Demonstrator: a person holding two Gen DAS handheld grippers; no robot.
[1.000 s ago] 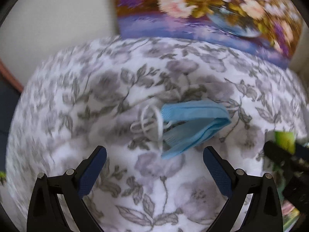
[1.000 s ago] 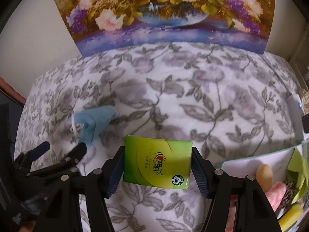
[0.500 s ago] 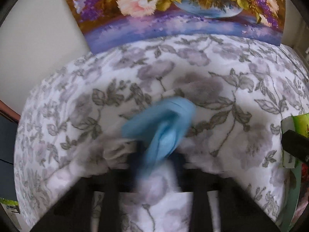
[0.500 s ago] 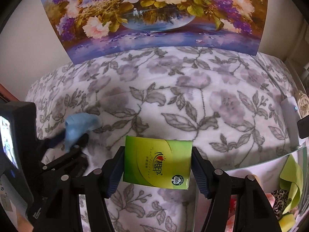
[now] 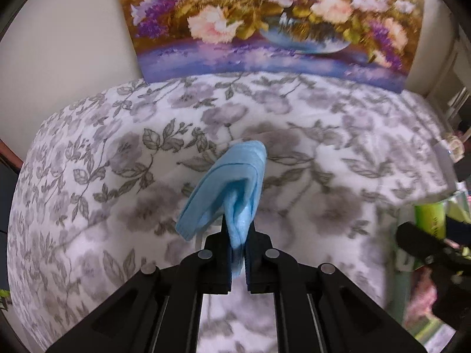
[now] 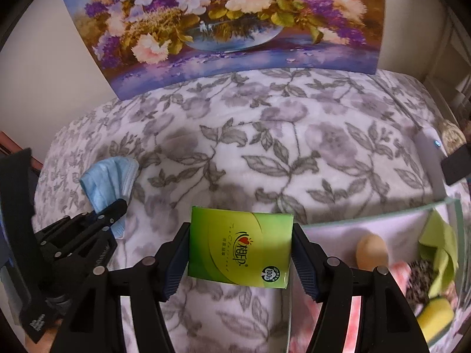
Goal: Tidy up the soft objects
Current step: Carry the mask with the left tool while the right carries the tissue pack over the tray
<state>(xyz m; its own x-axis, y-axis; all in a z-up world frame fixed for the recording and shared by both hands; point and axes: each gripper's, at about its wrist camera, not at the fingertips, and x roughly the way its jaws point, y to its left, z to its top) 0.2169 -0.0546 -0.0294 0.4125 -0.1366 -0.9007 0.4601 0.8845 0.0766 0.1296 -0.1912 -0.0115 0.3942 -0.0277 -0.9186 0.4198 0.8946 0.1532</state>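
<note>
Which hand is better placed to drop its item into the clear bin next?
Right, probably. The right gripper holds the green tissue pack beside the clear bin; the left gripper, pinching the blue face mask, is farther away.

Left hand-held gripper [image 5: 238,253]: black linkage, silver rivets. Right hand-held gripper [image 6: 240,253]: black arms, blue ribbed pads.

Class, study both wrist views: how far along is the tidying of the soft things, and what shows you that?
Done: several soft items already lie in the clear bin at right. In hand: the left gripper is shut on the blue face mask, lifted off the floral blanket; the right gripper holds the green tissue pack. Left: both must still go into the bin.
</note>
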